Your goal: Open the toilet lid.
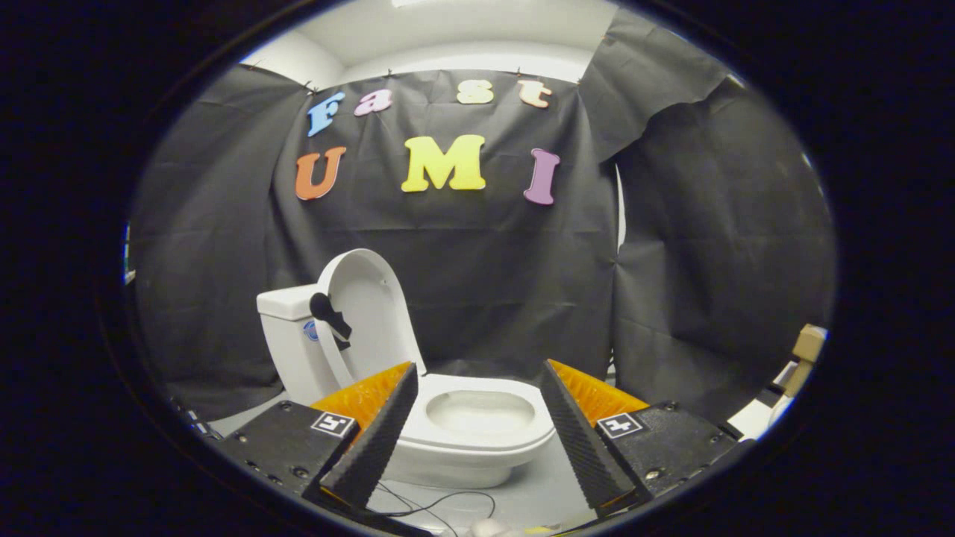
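Gripper view looks forward along the hand-held gripper (477, 418), whose two ribbed fingers (373, 440) are spread wide apart and hold nothing; the gap between them frames the toilet's bowl. Nearest of all, under the fingers, thin dark wires (429, 503) trail over the pale tabletop (548, 488). Just ahead of the fingertips stands a small white toilet (477, 436), its open bowl (481, 410) showing clearly between the fingers. Beyond the left finger the toilet lid (365, 313) stands raised, leaning back against the tank (287, 328), with a small black handle (328, 315) fixed to its edge, probably there so a finger can catch and lift it. Judging by that upright lid, the opening looks done, and the wide spread of the fingers fits a release.

The hand-held gripper sits low and roughly level, aimed straight at the bowl, apart from the lid and touching no part of the toilet. Farther off to the right, a tan block (808, 344) sits at the side, too small to identify. Black cloth (671, 261) hangs behind everything.
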Available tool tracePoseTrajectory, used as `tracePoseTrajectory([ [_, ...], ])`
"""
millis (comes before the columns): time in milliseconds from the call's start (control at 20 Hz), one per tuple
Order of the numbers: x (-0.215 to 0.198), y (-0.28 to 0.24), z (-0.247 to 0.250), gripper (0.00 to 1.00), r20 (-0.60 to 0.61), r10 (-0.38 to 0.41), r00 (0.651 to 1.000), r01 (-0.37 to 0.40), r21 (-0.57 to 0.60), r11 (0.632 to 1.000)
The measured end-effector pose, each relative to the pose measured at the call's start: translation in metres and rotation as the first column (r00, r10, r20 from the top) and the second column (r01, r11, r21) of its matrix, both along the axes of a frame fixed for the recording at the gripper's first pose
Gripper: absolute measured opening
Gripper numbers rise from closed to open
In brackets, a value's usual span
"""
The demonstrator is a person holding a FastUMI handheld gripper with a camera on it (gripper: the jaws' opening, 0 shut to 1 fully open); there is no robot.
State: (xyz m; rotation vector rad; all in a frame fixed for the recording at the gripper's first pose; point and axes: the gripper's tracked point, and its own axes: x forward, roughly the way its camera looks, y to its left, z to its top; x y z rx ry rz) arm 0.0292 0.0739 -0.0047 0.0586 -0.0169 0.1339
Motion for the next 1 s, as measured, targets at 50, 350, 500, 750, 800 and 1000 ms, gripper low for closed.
tracePoseTrajectory([
  [50,-0.001,-0.002,-0.002,1.0,-0.011,0.002,1.0,-0.001,0.024,1.0],
  [350,-0.005,0.002,-0.01,1.0,-0.043,0.011,0.999,-0.011,0.009,1.0],
  [500,-0.008,0.004,-0.008,1.0,-0.025,0.009,1.0,-0.009,-0.026,1.0],
  [750,-0.01,0.006,-0.006,1.0,-0.026,0.007,1.0,-0.007,-0.026,1.0],
  [800,-0.009,0.005,-0.006,1.0,-0.026,0.002,1.0,-0.003,-0.028,1.0],
  [1000,-0.01,0.0,-0.008,1.0,-0.037,-0.021,0.999,0.02,-0.017,1.0],
])
